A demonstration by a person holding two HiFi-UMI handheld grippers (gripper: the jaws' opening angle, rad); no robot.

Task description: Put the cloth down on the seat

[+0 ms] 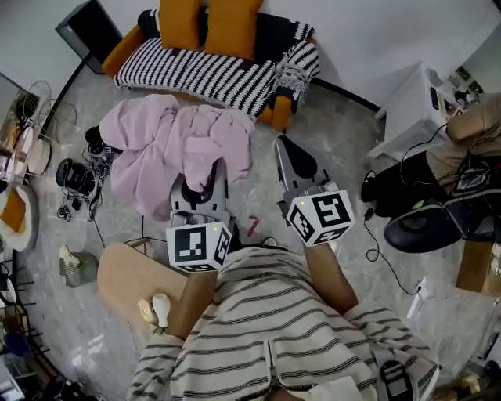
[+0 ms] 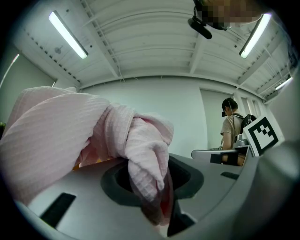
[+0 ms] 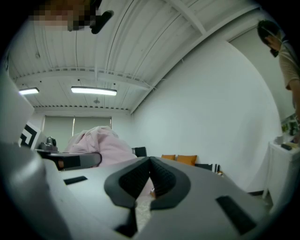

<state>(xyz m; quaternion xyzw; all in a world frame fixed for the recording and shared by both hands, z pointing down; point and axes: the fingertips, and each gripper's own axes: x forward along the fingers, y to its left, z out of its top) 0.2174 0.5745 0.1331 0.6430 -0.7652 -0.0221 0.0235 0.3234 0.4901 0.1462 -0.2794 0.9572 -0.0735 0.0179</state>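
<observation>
A large pink cloth (image 1: 164,149) hangs bunched in front of me, above the floor and short of the sofa. My left gripper (image 1: 200,188) is shut on a fold of it; in the left gripper view the pink cloth (image 2: 70,136) fills the left side, and a twisted end is pinched between the jaws of the left gripper (image 2: 157,187). The seat is a sofa (image 1: 211,74) with a black-and-white striped cover and two orange cushions (image 1: 207,23). My right gripper (image 1: 293,160) is held beside the cloth, shut with nothing in it; in its own view the right gripper (image 3: 150,164) has its pads meeting.
A wooden stool (image 1: 133,282) stands at my left knee. Cables and small gear (image 1: 78,176) litter the floor on the left. A black box (image 1: 90,31) sits by the sofa's left end. A white cabinet (image 1: 411,110) and dark bags (image 1: 423,223) are on the right. A person (image 2: 232,126) stands farther off.
</observation>
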